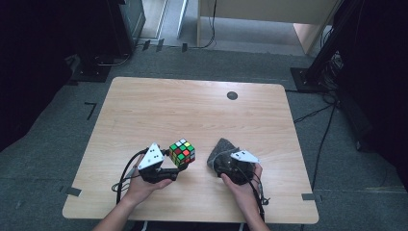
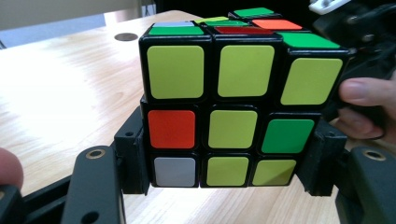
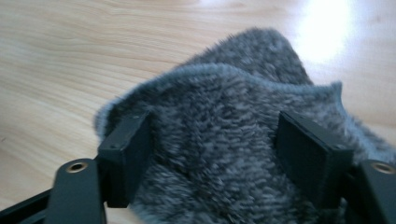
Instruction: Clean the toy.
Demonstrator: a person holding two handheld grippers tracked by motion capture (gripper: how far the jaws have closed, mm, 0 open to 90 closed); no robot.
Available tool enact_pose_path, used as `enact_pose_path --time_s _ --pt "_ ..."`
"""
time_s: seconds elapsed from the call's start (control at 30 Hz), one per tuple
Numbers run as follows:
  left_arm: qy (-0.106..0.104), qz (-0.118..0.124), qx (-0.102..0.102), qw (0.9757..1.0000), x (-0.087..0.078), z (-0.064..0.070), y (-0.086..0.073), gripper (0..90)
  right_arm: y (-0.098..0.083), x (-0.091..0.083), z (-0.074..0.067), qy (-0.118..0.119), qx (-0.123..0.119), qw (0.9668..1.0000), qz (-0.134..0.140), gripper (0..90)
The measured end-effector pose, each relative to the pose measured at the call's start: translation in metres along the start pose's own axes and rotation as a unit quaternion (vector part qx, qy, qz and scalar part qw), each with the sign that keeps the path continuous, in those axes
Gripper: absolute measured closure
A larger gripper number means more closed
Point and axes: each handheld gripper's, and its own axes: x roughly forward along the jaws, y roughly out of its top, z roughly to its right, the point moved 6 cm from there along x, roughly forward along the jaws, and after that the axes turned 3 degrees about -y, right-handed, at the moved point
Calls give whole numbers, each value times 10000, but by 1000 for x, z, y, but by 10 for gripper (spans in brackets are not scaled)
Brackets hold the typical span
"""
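Left gripper [image 2: 223, 182] clamping the scrambled puzzle cube [image 2: 233, 112] by its lower layers, yellow face showing close up, right gripper [image 3: 215, 158] spreading apart over grey furry cloth [image 3: 243, 140], both sitting near the wooden table [image 1: 192, 110] front edge from above.

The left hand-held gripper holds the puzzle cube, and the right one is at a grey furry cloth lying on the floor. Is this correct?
Not quite. The grey furry cloth lies on the wooden table, not on the floor, as the high view shows. The rest holds: the left hand-held gripper clamps the puzzle cube, and the right one is at the cloth.
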Motion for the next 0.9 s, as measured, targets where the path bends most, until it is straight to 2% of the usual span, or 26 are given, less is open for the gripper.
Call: enact_pose_path --time_s 0.03,0.07,0.1,0.2,0.3,0.33,0.37,0.4,0.43,0.6,0.67,0.77,0.83,0.9 --pt "0 0 0 10000 0 0 0 343 0 0 0 0 0 10000 0 282" --pt "66 14 -24 10000 0 2 0 343 -4 3 5 32 143 9999 -18 307" --pt "81 14 18 10000 -1 4 -1 343 -5 3 5 43 121 9999 -39 307" --pt "100 7 135 9999 -2 6 0 342 -10 5 2 -93 -334 9994 -88 292" --pt "104 16 -56 9999 -1 4 -3 342 -13 8 -2 -327 -765 9965 -98 285" --pt "104 16 -56 9999 -1 4 -3 342 -13 8 -2 -327 -765 9965 -98 285" --pt "163 -75 108 9998 1 2 -6 342 -14 8 -5 -468 -821 9955 -71 284" --pt "222 -121 222 9994 1 1 -7 342 -14 9 -5 -511 -827 9952 -75 284" --pt "230 -137 229 9994 1 0 -7 342 -14 9 -5 -513 -831 9952 -82 284" --pt "173 -112 83 9998 0 -2 -7 342 -14 9 -5 -511 -819 9953 -103 286" --pt "47 -89 -24 9999 1 1 -7 343 -14 8 -5 -514 -829 9952 -109 297" --pt "-15 -72 64 10000 4 6 -7 343 -17 4 -5 -594 -789 9951 -78 365" --pt "-40 -132 53 9999 5 7 -10 343 -17 3 -4 -674 -784 9946 -47 484" --pt "-12 -190 66 9998 6 6 -13 342 -16 2 -3 -866 -899 9922 37 613"
